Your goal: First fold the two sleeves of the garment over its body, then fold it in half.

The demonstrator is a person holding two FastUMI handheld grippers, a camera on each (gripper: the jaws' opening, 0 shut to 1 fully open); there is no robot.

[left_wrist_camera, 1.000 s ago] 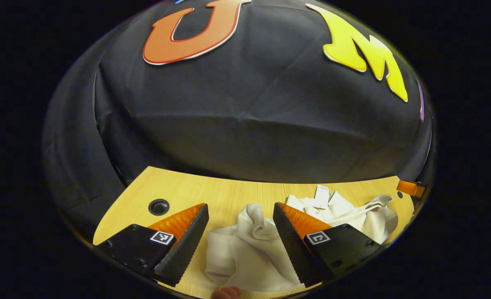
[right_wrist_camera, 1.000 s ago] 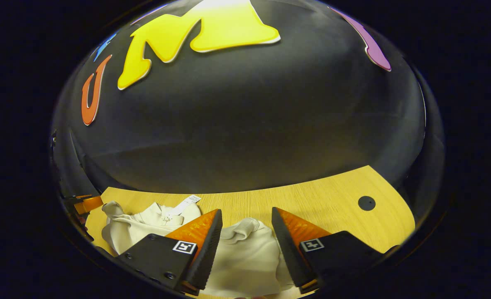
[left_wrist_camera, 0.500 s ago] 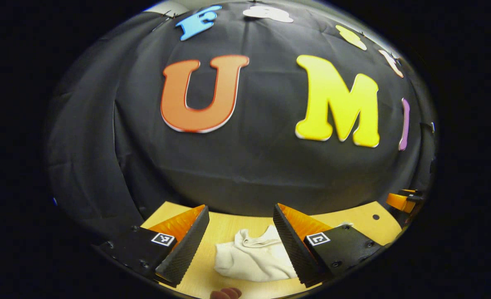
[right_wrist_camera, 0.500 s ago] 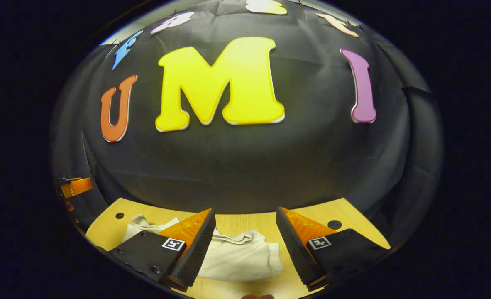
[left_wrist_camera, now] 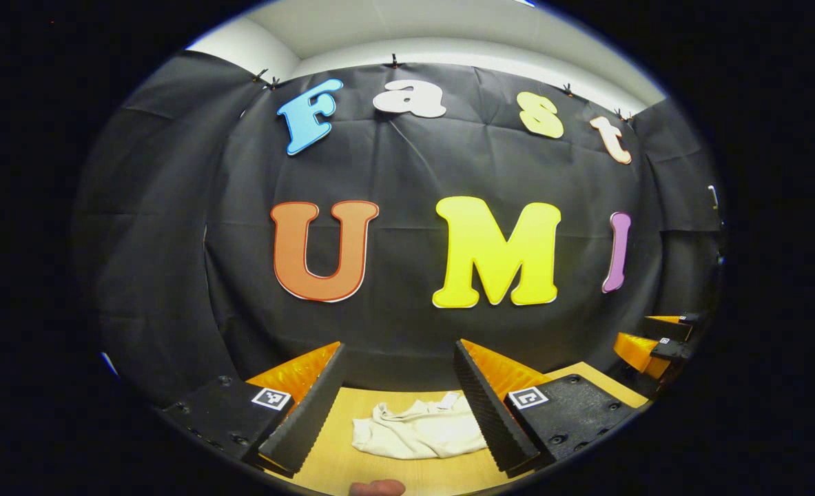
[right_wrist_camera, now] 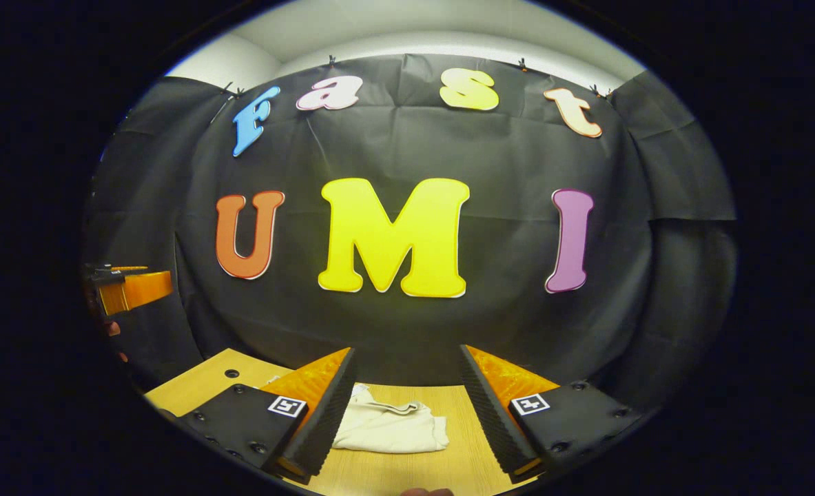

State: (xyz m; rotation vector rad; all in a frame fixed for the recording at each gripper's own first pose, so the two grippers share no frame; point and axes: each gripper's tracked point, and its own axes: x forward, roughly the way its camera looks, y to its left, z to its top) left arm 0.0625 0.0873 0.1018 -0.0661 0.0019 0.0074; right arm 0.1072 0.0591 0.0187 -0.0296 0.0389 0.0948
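- Two tools, left tool and right tool, both spread wide, holding nothing.
- Garment lies bunched on the bench, below and ahead between each tool's fingers, long axis crosswise.
- Neither looks nearer.

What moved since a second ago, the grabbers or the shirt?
Both grabbers lifted and pulled back: the left gripper and right gripper now point at the wall, with the garment looking smaller. Both stayed open, holding nothing. The garment stayed bunched on the table.
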